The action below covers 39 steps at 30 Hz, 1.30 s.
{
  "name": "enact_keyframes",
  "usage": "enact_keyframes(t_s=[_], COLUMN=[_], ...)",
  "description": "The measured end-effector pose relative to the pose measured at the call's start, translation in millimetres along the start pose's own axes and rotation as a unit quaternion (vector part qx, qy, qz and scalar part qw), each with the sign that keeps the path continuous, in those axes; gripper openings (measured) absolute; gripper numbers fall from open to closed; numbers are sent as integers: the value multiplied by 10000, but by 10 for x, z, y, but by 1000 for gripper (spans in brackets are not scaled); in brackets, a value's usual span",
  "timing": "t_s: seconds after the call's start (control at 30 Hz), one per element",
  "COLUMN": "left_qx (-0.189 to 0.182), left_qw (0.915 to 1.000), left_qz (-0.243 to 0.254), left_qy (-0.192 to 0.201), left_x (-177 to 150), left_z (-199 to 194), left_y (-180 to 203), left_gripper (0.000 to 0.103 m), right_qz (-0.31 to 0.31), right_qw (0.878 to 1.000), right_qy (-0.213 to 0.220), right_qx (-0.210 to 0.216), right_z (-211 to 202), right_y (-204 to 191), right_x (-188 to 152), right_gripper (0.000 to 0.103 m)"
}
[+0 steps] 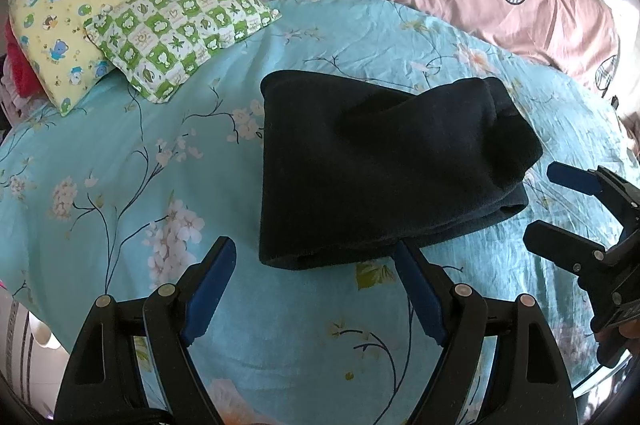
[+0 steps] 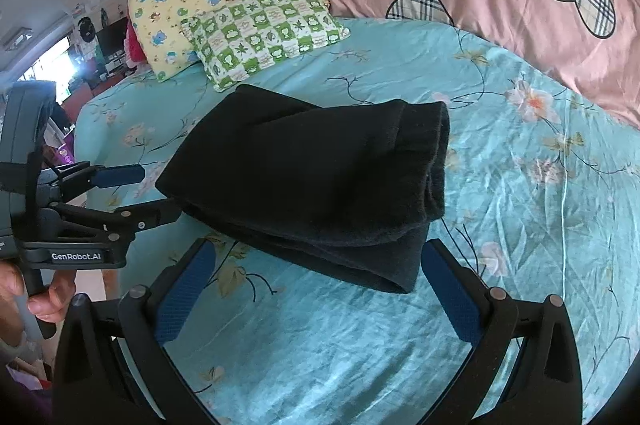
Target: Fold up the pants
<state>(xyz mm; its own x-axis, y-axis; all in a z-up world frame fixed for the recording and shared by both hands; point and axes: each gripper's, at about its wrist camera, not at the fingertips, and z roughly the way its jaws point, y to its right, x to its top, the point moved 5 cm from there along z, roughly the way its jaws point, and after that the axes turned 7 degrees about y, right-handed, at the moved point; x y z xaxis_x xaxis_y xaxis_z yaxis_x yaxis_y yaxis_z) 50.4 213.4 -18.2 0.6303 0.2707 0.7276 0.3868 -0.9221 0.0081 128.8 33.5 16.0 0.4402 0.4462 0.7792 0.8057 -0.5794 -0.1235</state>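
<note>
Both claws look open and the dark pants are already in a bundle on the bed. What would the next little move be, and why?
Probably draw both grippers back. The pants lie folded in layers on the blue sheet; the left gripper and right gripper are open, holding nothing. The fold looks finished.

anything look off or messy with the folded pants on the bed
Slightly. The black pants lie folded on the floral sheet, but the layers are not squared: the top layer sits skewed, leaving the lower layers sticking out at the near corner. Both grippers are open and clear of them. Nothing looks spilled or damaged.
</note>
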Motion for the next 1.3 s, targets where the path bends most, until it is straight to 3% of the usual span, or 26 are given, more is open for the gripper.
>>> enact_keyframes(t_s=[1.3], left_qx=[33], left_qw=[9996], left_qz=[175], left_qy=[197], left_x=[95], left_z=[-45], left_y=[41], left_gripper=[83], right_qz=[16], right_qw=[9999], right_qy=[136], right_qx=[55], right_z=[27], right_y=[-28], right_x=[104], right_gripper=[103])
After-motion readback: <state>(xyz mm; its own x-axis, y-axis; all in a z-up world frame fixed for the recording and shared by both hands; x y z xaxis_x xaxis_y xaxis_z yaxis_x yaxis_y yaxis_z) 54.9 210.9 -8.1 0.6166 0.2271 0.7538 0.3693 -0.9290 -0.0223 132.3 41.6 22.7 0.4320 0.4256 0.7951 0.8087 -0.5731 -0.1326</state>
